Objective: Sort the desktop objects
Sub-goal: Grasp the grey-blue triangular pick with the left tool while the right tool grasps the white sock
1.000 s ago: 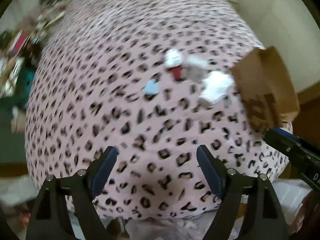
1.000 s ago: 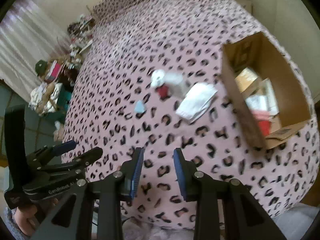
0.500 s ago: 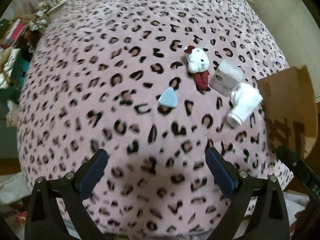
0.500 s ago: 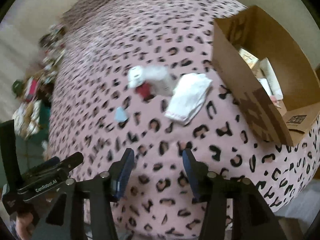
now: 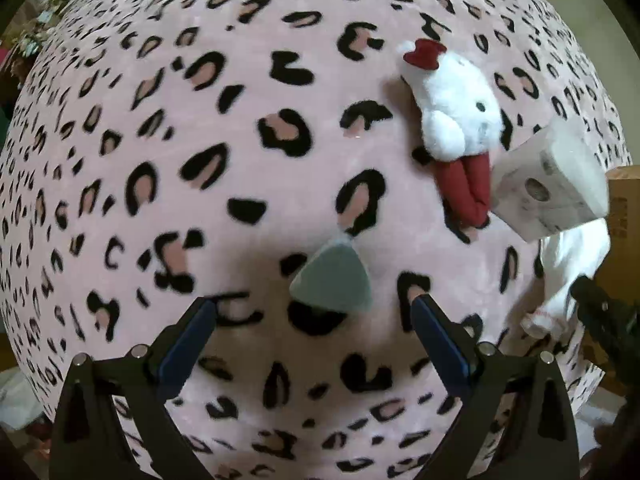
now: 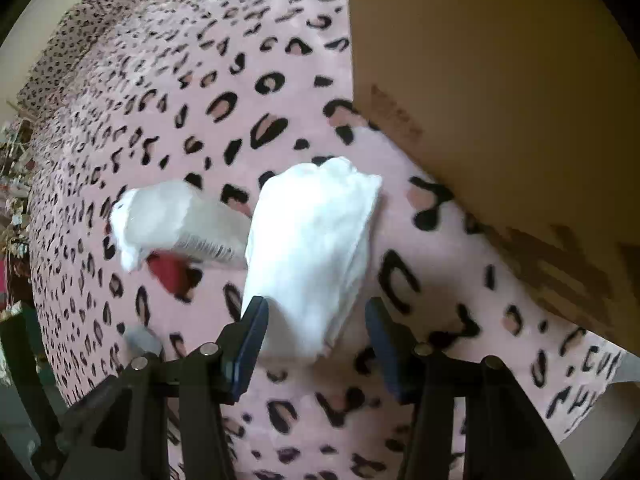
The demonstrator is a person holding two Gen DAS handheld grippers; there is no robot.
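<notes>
The sock (image 6: pixel 312 256) is limp and lies flat on soft fleece (image 6: pixel 224 112) — my worry is the right gripper (image 6: pixel 316 332), jaws apart around its near end, pinches blanket with it, or catches one layer and it slides out. The box (image 6: pixel 500 100) stands just beside, a wall to knock. The blue wedge (image 5: pixel 334 280) lies just ahead of the left gripper (image 5: pixel 314 320), also wide apart and empty — thin and flat, easily pushed aside. Plush (image 5: pixel 456 120) and carton (image 5: pixel 548 188) lie beyond, touching

Left hand-held gripper (image 5: pixel 312 312) pointing straight down, jaws standing wide; right hand-held gripper (image 6: pixel 316 332) pointing steeply down, jaws spread.
</notes>
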